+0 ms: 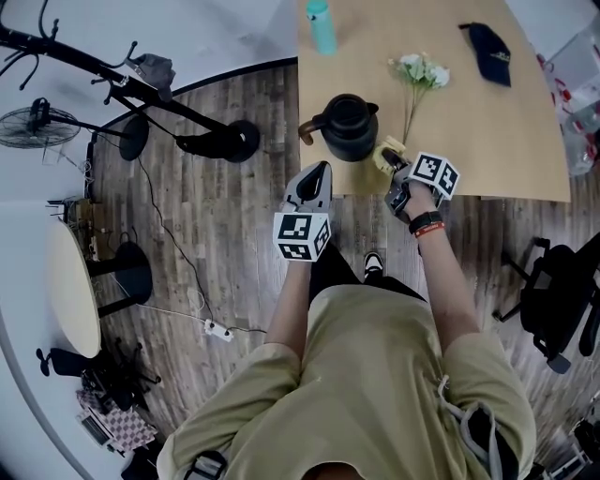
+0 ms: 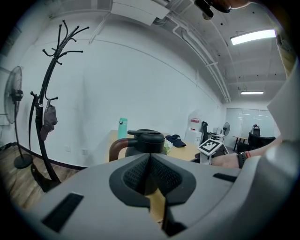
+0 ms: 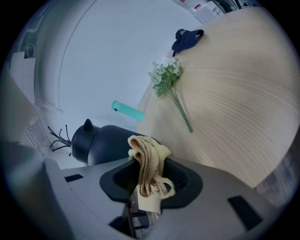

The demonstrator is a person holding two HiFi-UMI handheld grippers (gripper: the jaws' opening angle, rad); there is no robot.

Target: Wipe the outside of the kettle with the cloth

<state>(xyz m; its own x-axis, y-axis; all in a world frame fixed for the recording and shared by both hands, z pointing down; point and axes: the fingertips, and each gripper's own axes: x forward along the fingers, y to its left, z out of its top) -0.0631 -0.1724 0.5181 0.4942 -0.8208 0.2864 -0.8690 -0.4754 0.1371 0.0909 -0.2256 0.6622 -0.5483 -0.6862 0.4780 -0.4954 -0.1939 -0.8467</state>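
A dark kettle [image 1: 348,126] with a brown handle stands near the front edge of the wooden table [image 1: 506,141]. My left gripper [image 1: 321,171] hovers just in front of the table edge, below and left of the kettle. Its jaws are shut with nothing between them, and the kettle [image 2: 145,141] rises straight ahead of them. My right gripper [image 1: 390,162] sits at the kettle's right, shut on a folded yellow cloth [image 3: 147,159]. The cloth [image 1: 387,152] lies close beside the kettle [image 3: 101,140]; I cannot tell whether they touch.
On the table lie a sprig of white flowers [image 1: 419,70], a dark cap [image 1: 490,52] and a teal bottle [image 1: 321,24]. A black coat rack [image 1: 141,92], a fan [image 1: 36,122], a round side table [image 1: 71,286] and an office chair [image 1: 555,292] stand around.
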